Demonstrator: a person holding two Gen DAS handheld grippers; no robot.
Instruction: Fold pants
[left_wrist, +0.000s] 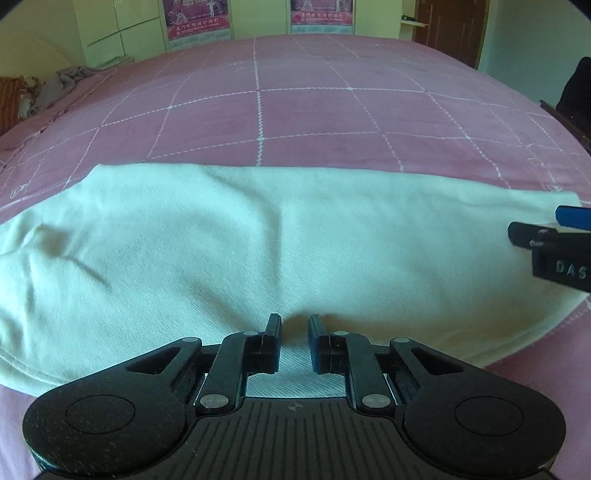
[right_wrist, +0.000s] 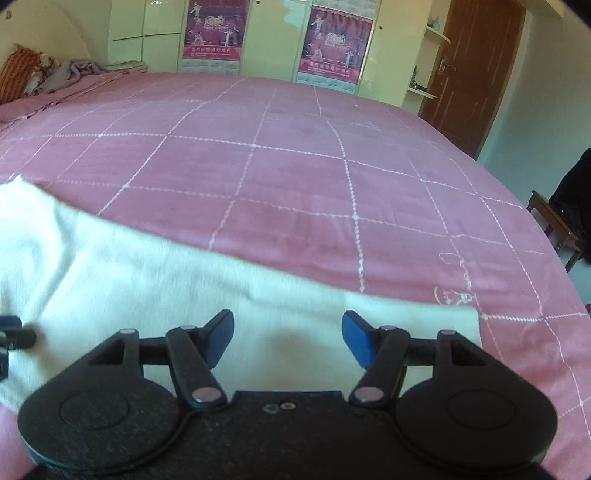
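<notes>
Left wrist view: white pants (left_wrist: 258, 251) lie flat across a pink bedspread (left_wrist: 295, 110) with a white stitched grid, running lengthwise from nine o'clock to three o'clock across the middle of the frame. They look already folded lengthwise, one leg over the other, though the layers cannot be told apart. The left gripper (left_wrist: 294, 326) sits at six o'clock, over the near edge of the cloth at about mid-length. Its tongs stand slightly apart, with a narrow gap and nothing clamped between them; cloth shows beneath that gap. This placement probably marks the middle of the garment, where a crosswise fold would hinge. At three o'clock the right gripper (left_wrist: 535, 225) comes in from the frame edge, near the end of the pants on that side.

Right wrist view: the pants (right_wrist: 147, 280) fill the lower left, from nine o'clock towards five o'clock, and their squared end lies at about four o'clock on the bedspread (right_wrist: 295, 166). The right gripper (right_wrist: 288, 332) hovers at six o'clock, just above this end. Its tongs are wide apart and hold nothing, likely set to take the end and carry it over. At nine o'clock a dark piece of the left gripper (right_wrist: 14, 334) is visible. Wardrobe doors with posters (right_wrist: 328, 44) stand at twelve o'clock.
</notes>
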